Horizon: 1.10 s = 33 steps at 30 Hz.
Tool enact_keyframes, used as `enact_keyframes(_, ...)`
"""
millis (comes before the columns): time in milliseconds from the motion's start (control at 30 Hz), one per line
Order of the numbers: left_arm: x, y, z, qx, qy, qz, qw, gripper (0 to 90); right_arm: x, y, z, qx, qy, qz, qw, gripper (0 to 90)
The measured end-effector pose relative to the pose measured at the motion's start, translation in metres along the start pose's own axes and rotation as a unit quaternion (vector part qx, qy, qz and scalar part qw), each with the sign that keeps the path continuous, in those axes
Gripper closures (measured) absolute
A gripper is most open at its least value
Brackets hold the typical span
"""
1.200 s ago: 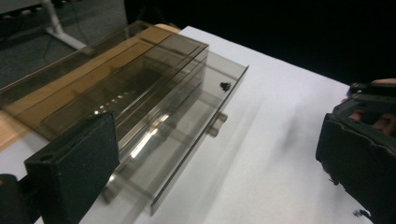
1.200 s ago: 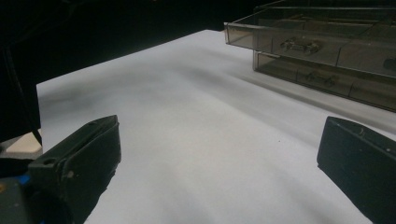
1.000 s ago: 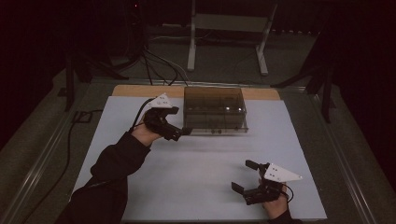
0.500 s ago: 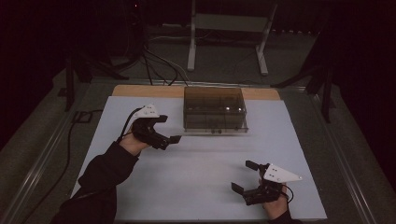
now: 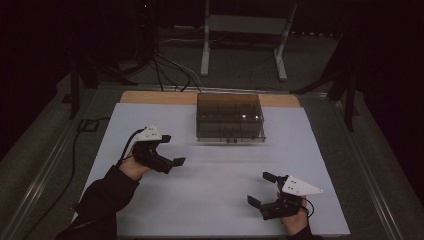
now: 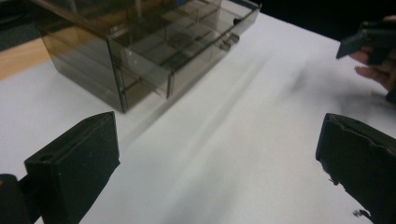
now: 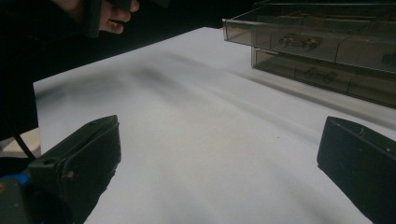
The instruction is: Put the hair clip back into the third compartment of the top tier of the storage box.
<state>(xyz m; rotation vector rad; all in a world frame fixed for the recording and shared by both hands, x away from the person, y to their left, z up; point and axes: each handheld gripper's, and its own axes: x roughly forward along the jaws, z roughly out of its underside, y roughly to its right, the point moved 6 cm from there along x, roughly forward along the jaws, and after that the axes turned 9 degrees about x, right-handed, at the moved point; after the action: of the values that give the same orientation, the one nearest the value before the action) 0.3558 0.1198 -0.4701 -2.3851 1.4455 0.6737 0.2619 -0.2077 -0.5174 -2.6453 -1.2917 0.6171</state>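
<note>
- The left tongs (image 5: 167,150) have drawn back from the smoky drawer box (image 5: 230,117), wide and empty (perhaps finished there);
- the right tongs (image 5: 264,189) stay wide, low on the table (image 5: 215,200).

No text, label, brand, number or sign can be read anywhere. The smoky clear drawer box (image 5: 230,117) carries no legible marking on its lid or drawer fronts, and the white table (image 5: 215,200) around that box is blank. The lighting is too dim to make out fine print.
</note>
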Motion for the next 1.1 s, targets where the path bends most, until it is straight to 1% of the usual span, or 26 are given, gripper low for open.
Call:
enact_keyframes(100, 0.0, 0.004, 0.011, -0.003, -0.007, -0.001, 1.0, 0.6, -0.001, 0.001, -0.001, 0.003, 0.003, 0.0, 1.0, 0.0)
enact_keyframes(133, 0.0, 0.005, 0.014, 0.0, -0.009, -0.003, 1.0, 0.6, -0.001, 0.001, -0.001, 0.003, 0.003, 0.0, 1.0, 0.0)
enact_keyframes(167, 0.0, 0.006, 0.017, 0.001, -0.007, -0.003, 1.0, 0.6, -0.001, 0.0, 0.0, 0.002, 0.002, 0.0, 1.0, 0.0)
enact_keyframes(233, -0.001, 0.007, 0.024, -0.005, -0.003, -0.006, 1.0, 0.6, -0.001, 0.0, 0.0, 0.002, 0.001, 0.0, 1.0, 0.0)
enact_keyframes(267, -0.002, 0.008, 0.027, -0.005, -0.001, -0.005, 1.0, 0.6, -0.001, 0.0, 0.0, 0.003, 0.002, 0.0, 1.0, 0.0)
enact_keyframes(300, -0.004, 0.01, 0.029, -0.004, 0.002, -0.002, 1.0, 0.6, -0.001, 0.001, 0.0, 0.003, 0.002, -0.001, 1.0, 0.0)
enact_keyframes(367, -0.006, 0.012, 0.034, -0.001, 0.007, -0.005, 1.0, 0.6, -0.001, 0.0, 0.0, 0.002, 0.0, 0.0, 1.0, 0.0)
enact_keyframes(500, -0.014, 0.014, 0.045, -0.008, 0.016, -0.013, 0.9998, 0.6, -0.001, 0.0, 0.0, 0.004, 0.002, -0.001, 1.0, 0.0)
enact_keyframes(567, -0.017, 0.015, 0.051, -0.01, 0.012, -0.022, 0.9996, 0.6, 0.0, 0.0, 0.0, 0.001, -0.001, -0.001, 1.0, 0.0)
enact_keyframes(600, -0.019, 0.016, 0.054, -0.01, 0.014, -0.025, 0.9996, 0.6, 0.0, 0.0, 0.001, 0.0, -0.002, -0.001, 1.0, 0.0)
enact_keyframes(633, -0.021, 0.018, 0.058, -0.012, 0.016, -0.025, 0.9995, 0.6, 0.0, 0.0, 0.0, 0.001, -0.001, -0.001, 1.0, 0.0)
enact_keyframes(700, -0.024, 0.02, 0.064, -0.021, 0.022, -0.021, 0.9993, 0.6, 0.0, 0.0, 0.0, 0.003, -0.002, -0.003, 1.0, 0.0)
enact_keyframes(733, -0.025, 0.021, 0.068, -0.018, 0.019, -0.023, 0.9994, 0.6, 0.0, 0.0, 0.0, 0.001, -0.002, -0.002, 1.0, 0.0)
enact_keyframes(800, -0.025, 0.021, 0.068, -0.018, 0.019, -0.023, 0.9994, 0.6, 0.0, 0.0, 0.0, 0.0, -0.002, -0.001, 1.0, 0.0)
enact_keyframes(833, -0.028, 0.023, 0.077, -0.026, 0.018, -0.029, 0.9991, 0.6, -0.001, 0.0, -0.001, 0.004, 0.002, -0.001, 1.0, 0.0)
enact_keyframes(867, -0.029, 0.024, 0.08, -0.024, 0.018, -0.034, 0.999, 0.6, -0.001, 0.001, -0.001, 0.005, 0.003, -0.002, 1.0, 0.0)
enact_keyframes(900, -0.031, 0.025, 0.083, -0.024, 0.017, -0.037, 0.9989, 0.6, -0.001, 0.001, 0.0, 0.008, 0.002, -0.003, 1.0, 0.0)
enact_keyframes(1000, -0.037, 0.027, 0.088, -0.028, 0.019, -0.044, 0.9984, 0.6, 0.0, 0.0, 0.001, 0.005, -0.002, -0.003, 1.0, 0.0)
enact_keyframes(1033, -0.039, 0.028, 0.09, -0.032, 0.026, -0.045, 0.9982, 0.6, 0.0, -0.001, 0.0, 0.006, -0.002, -0.005, 1.0, 0.0)
enact_keyframes(1100, -0.042, 0.029, 0.095, -0.035, 0.023, -0.045, 0.9981, 0.6, 0.001, -0.001, 0.001, 0.004, -0.004, -0.006, 1.0, 0.0)
